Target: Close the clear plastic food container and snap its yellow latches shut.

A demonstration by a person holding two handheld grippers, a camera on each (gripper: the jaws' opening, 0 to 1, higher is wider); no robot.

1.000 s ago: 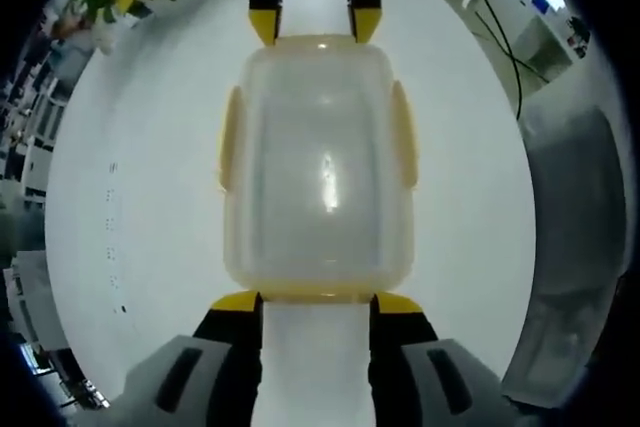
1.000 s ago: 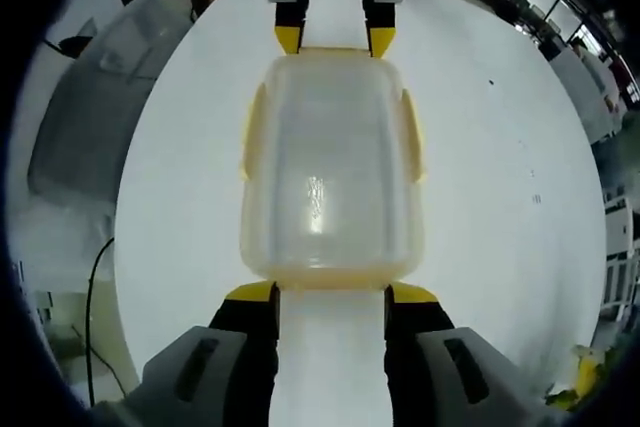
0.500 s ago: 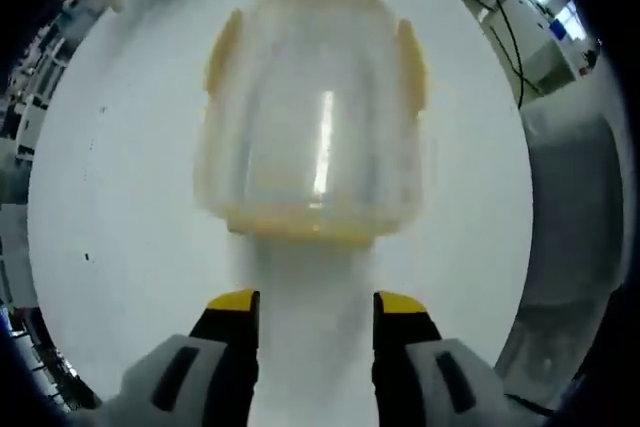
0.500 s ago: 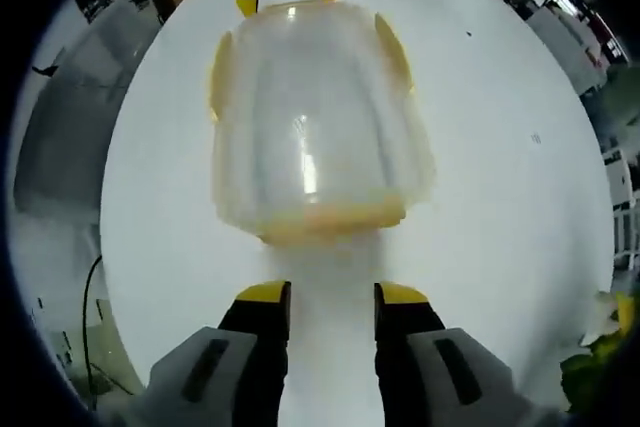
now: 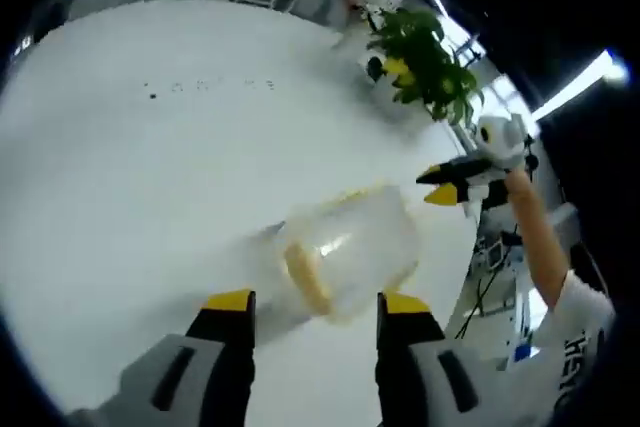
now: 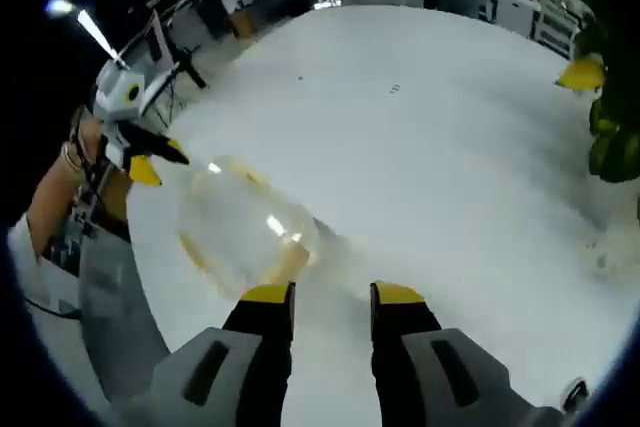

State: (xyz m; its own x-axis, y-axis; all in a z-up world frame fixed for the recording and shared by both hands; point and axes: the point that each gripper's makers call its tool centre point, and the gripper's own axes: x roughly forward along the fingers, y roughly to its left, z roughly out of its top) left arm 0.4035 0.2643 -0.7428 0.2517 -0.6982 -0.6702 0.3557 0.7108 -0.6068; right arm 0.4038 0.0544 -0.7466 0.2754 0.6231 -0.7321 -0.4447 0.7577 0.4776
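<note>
Clear plastic container (image 5: 345, 257) lying on white worktop (image 5: 150, 177), lid on, both grippers clear of it

Left gripper (image 5: 315, 303): fingers parted, holding nothing, container just ahead of tips. Right gripper (image 6: 330, 294): fingers part-open, empty, container (image 6: 245, 227) ahead to one side. Yellow latch (image 5: 308, 279) visible on near side; image blurred, can't tell if snapped. Judged near the end: next move calls for checking each latch and pressing down any left standing. Potted plant (image 5: 420, 62) beyond
</note>
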